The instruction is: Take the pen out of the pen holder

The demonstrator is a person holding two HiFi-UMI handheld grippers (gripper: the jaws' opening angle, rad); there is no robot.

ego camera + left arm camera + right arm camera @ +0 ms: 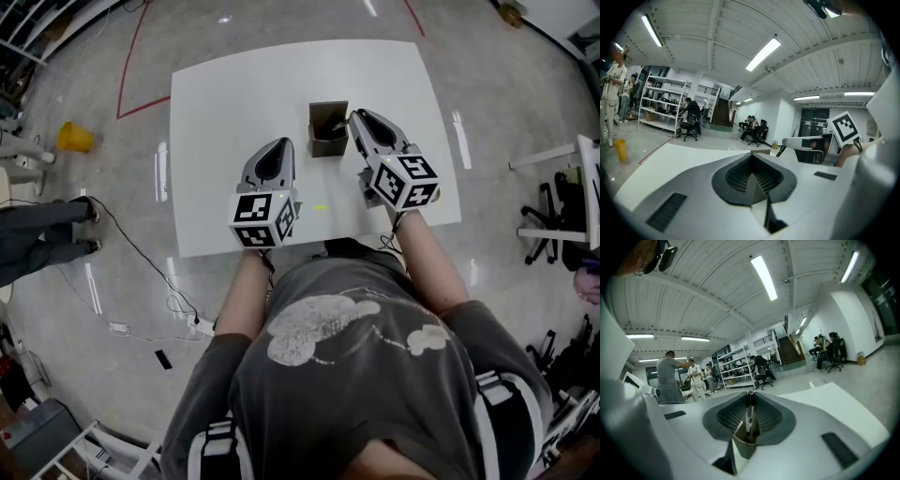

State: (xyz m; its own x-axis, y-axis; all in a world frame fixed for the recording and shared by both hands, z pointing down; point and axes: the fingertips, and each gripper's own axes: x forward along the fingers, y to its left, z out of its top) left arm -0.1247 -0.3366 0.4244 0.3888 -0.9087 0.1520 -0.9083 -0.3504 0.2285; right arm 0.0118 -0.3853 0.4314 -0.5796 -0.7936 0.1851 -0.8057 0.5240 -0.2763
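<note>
Pen (749,414) is seen standing up inside the brown pen holder (328,131), with its bottom end down in the box. The pen holder is set on the white table (225,103), near the middle and toward the far side.

The top of the pen is pinched by the right gripper (355,118). In the right gripper view, the dark pads are closed in on the pen from both sides. The open top of the pen holder is seen just under them. In the head view, the tip of the right gripper is held just beside the right edge of the pen holder. A thin dark line of the pen is seen leaning toward it.

The left gripper (277,145) is held over the table, to the left of the pen holder and nearer to the person. The box is not touched by it. Its jaws are pressed together, and nothing is held between them.

A small yellow mark (321,207) is seen on the table between the two grippers. A yellow bin (73,138) is seen on the floor, well away to the left.
</note>
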